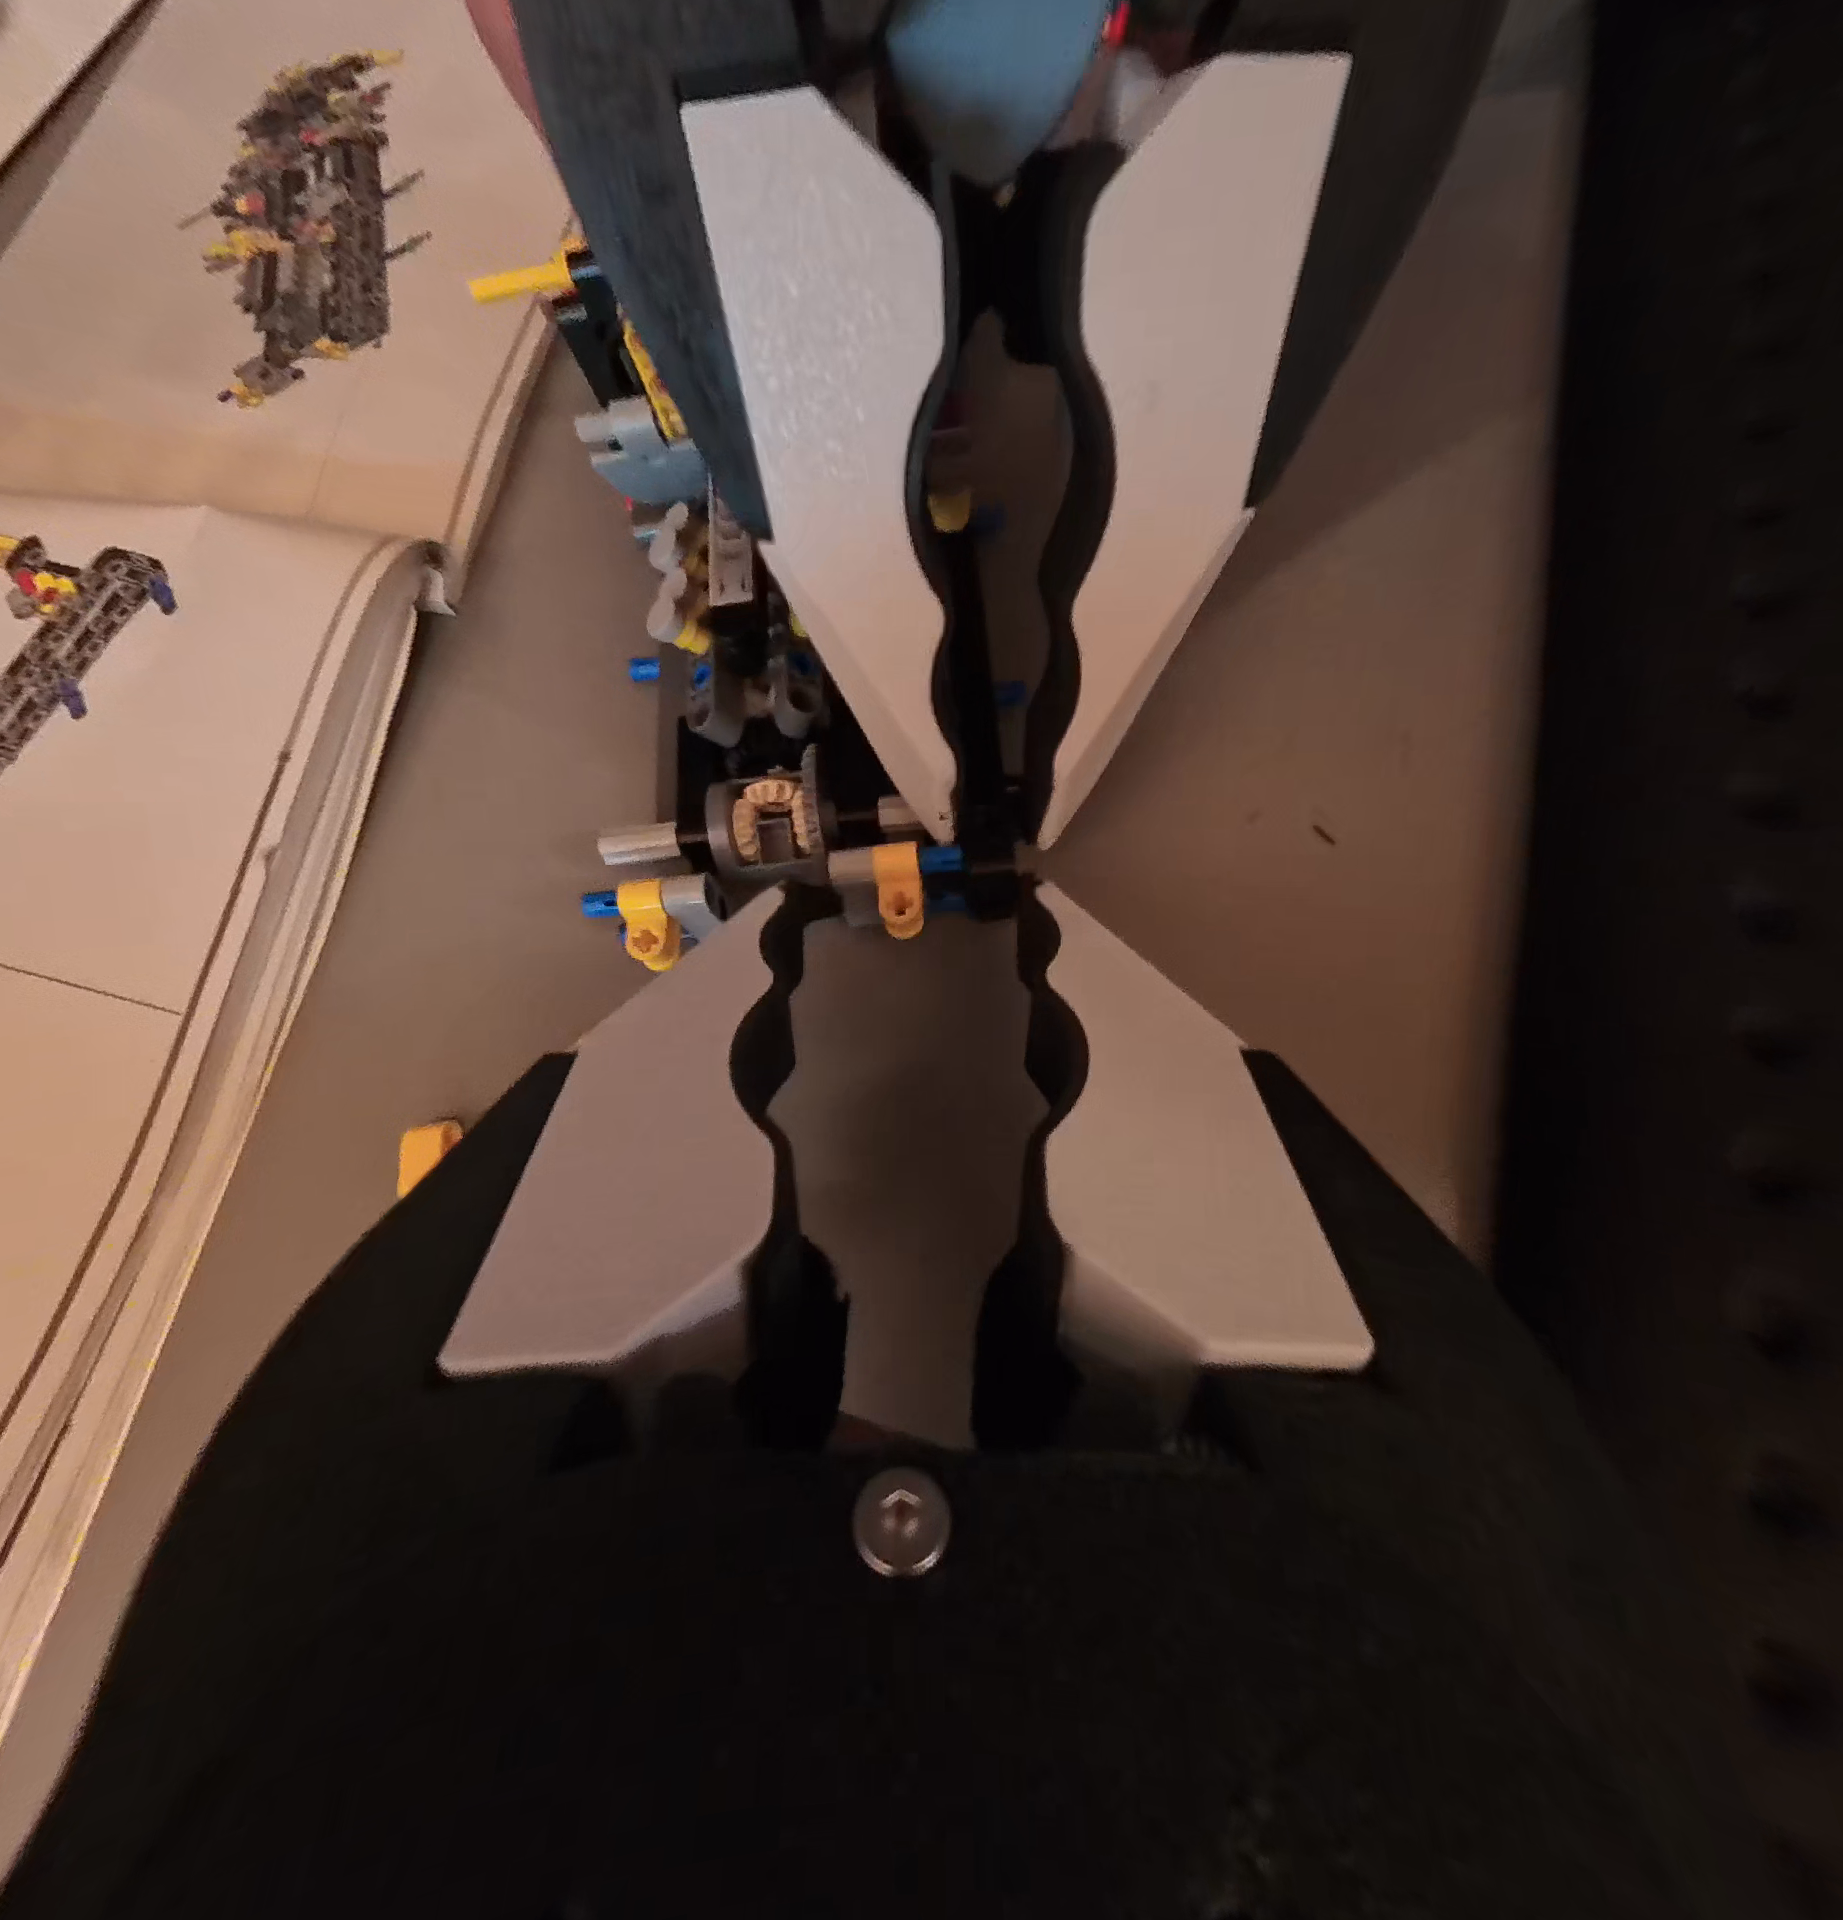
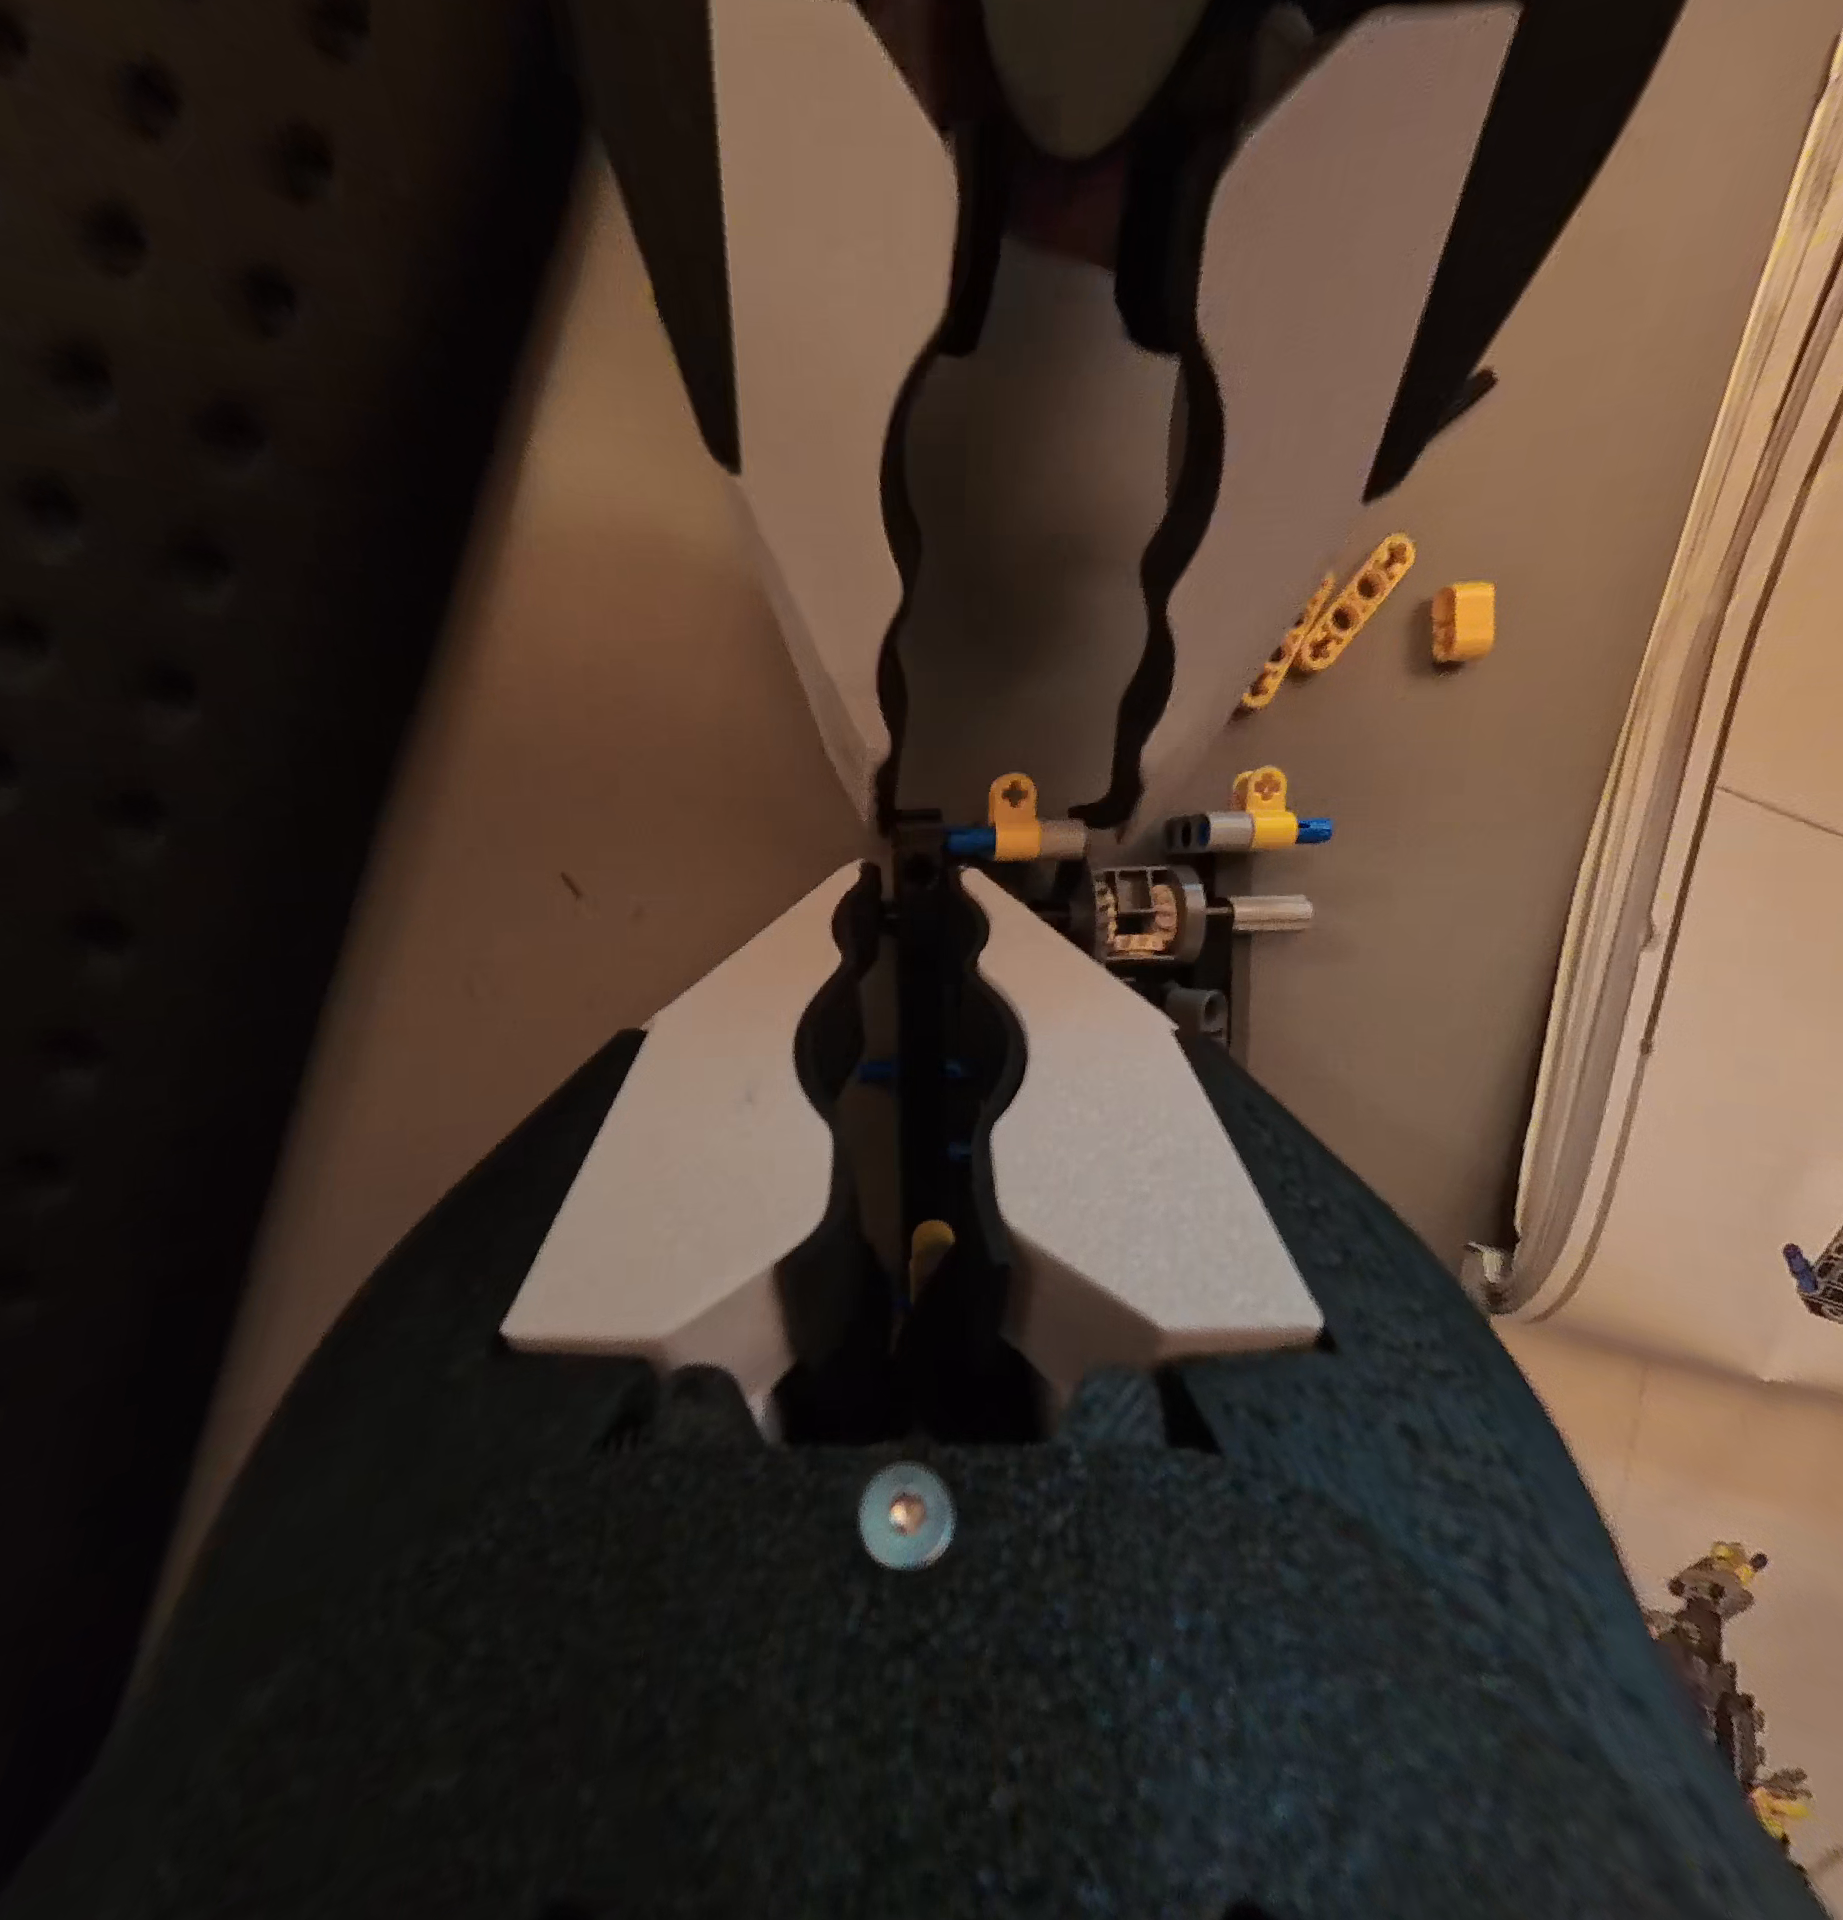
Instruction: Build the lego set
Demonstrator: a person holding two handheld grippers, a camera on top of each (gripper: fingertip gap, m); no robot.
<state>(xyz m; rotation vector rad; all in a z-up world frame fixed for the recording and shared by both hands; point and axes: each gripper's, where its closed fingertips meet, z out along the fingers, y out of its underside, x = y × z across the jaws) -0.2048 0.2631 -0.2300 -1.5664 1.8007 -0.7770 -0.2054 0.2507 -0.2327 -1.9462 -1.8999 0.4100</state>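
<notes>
You have a partly built lego model [image 1: 761,821] in the middle of the left wrist view, standing on the tan table [image 1: 1260,831], so the set is well begun but far from finished: the open instruction booklet [image 1: 117,831] at the left of that frame pictures a much longer, denser build than what stands here. The geared centre piece [image 2: 1140,914] sits in place just right of centre in the right wrist view, flanked by yellow connectors on blue pins. Loose parts wait: two yellow beams [image 2: 1332,618] and a small yellow block [image 2: 1462,620] lie in the upper right of that view.

Your right gripper [image 2: 922,883] is clamped on a black beam [image 2: 922,1039] of the model, which runs back between its fingers. Your left gripper [image 1: 896,904] meets it nose to nose with its jaws parted around the yellow connector [image 1: 896,883] and blue pin at the beam's end; whether they press on anything I cannot tell.

Much of the model's far length is hidden behind the right gripper's body in the upper middle of the left view, and both frames are dim and soft, so small parts there are hard to name
</notes>
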